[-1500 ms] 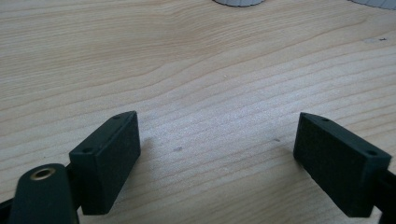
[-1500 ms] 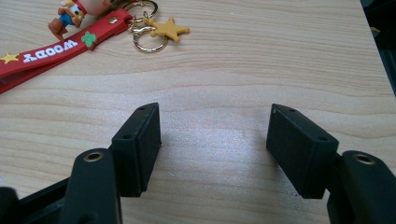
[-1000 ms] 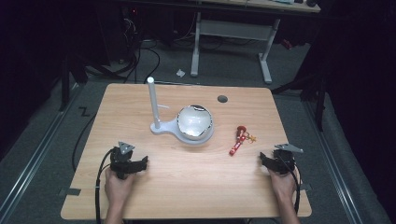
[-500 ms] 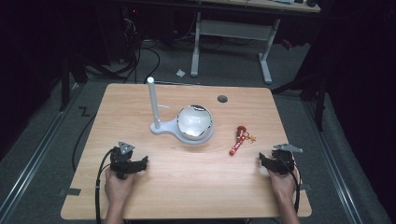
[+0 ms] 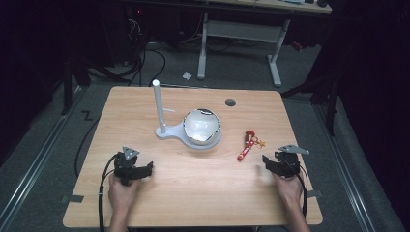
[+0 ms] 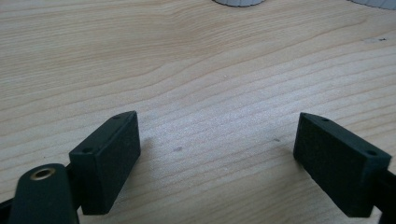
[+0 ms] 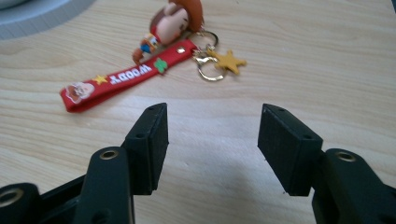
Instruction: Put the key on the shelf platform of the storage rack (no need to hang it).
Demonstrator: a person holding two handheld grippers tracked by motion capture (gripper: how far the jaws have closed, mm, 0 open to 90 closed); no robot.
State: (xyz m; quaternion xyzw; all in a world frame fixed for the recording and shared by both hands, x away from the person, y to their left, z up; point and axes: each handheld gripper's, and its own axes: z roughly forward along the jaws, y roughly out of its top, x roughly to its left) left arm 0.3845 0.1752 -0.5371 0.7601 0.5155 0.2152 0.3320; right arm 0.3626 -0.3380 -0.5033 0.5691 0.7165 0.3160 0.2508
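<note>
Opening stance, no grasp begun. Right gripper [image 7: 212, 149], jaws wide and empty, faces the red Woody strap keychain with gold star charm [image 7: 140, 70] at its 11 o'clock. Left gripper [image 6: 219, 163] rests spread, empty. Next move, probably: advance and straddle the strap.

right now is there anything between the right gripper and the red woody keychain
Nothing visible. In the right gripper view, bare wood lies between the open jaws of the right gripper and the keychain. In the high view the white stand sits further off to the keychain's left, out of that path.
</note>
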